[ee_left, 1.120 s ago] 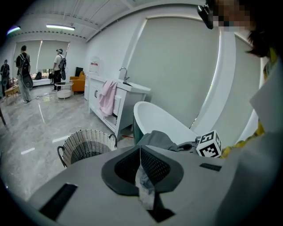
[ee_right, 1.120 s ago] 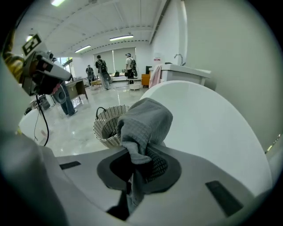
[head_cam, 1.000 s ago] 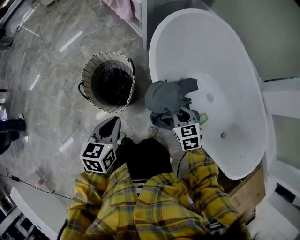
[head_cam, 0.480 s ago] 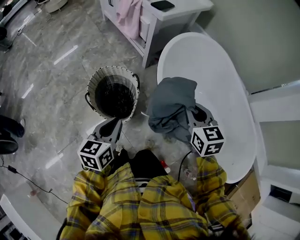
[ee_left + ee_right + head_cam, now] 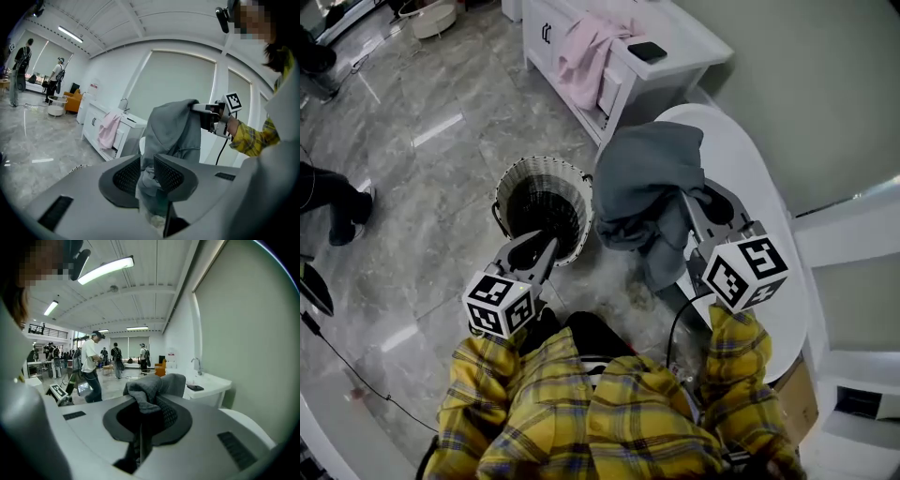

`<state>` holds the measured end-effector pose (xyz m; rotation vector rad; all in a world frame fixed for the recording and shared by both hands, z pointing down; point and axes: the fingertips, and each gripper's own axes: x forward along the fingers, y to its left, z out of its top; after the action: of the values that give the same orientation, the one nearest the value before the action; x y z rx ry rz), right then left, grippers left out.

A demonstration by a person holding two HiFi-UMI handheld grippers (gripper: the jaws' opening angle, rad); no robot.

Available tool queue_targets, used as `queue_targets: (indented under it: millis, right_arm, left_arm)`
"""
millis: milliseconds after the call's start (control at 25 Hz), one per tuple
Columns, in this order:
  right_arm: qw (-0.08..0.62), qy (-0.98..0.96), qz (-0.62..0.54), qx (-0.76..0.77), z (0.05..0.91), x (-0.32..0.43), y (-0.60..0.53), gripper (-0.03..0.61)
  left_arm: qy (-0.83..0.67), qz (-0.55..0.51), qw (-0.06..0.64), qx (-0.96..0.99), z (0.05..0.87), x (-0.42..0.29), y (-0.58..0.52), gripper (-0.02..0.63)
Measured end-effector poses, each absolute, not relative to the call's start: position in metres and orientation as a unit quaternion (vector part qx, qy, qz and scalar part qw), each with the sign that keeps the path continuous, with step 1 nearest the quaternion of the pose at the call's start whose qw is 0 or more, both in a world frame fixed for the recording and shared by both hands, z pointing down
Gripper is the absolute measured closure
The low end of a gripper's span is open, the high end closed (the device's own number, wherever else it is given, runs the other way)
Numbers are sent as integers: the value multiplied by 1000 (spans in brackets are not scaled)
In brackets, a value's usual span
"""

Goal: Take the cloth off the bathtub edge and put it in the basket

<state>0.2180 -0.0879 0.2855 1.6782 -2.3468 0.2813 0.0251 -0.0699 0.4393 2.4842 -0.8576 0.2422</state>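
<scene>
A grey cloth (image 5: 645,183) hangs in the air between the white bathtub (image 5: 764,187) and the woven basket (image 5: 546,202), clear of the tub's rim. My right gripper (image 5: 689,204) is shut on its upper part; in the right gripper view the cloth (image 5: 150,389) bunches over the closed pads of the gripper (image 5: 142,413). My left gripper (image 5: 547,247) hovers over the near rim of the basket, apart from the cloth, open by a narrow gap and holding nothing. The left gripper view shows the cloth (image 5: 173,131) beyond the left gripper (image 5: 147,168), hanging from the right gripper (image 5: 206,117).
A white cabinet (image 5: 675,42) behind the basket carries a pink garment (image 5: 591,47) and a dark phone (image 5: 648,52). A person's legs (image 5: 337,202) stand at the left on the marble floor. Several people (image 5: 91,364) are farther off in the room. A washbasin (image 5: 208,380) stands by the wall.
My right gripper has lifted the cloth up off the bathtub edge and carried it toward the basket. The left gripper has risen a little and come closer to the basket's rim.
</scene>
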Motion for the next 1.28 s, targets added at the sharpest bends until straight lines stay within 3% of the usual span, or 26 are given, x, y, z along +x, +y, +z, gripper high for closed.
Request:
queue_targets:
  millis: [120,520,1280]
  right_arm:
    - [105,-819,74,560,255,192,-103,534]
    - [63,-851,43,520,200,114,-138,534]
    - [29,-899,65,432,200,16,-222,534]
  left_arm:
    - [-319,75,236,915,427,13,-75,522]
    - [-361,42,226,904,402,-49,-89,522]
    - [-454,41,221,862,403,-132,-135,522]
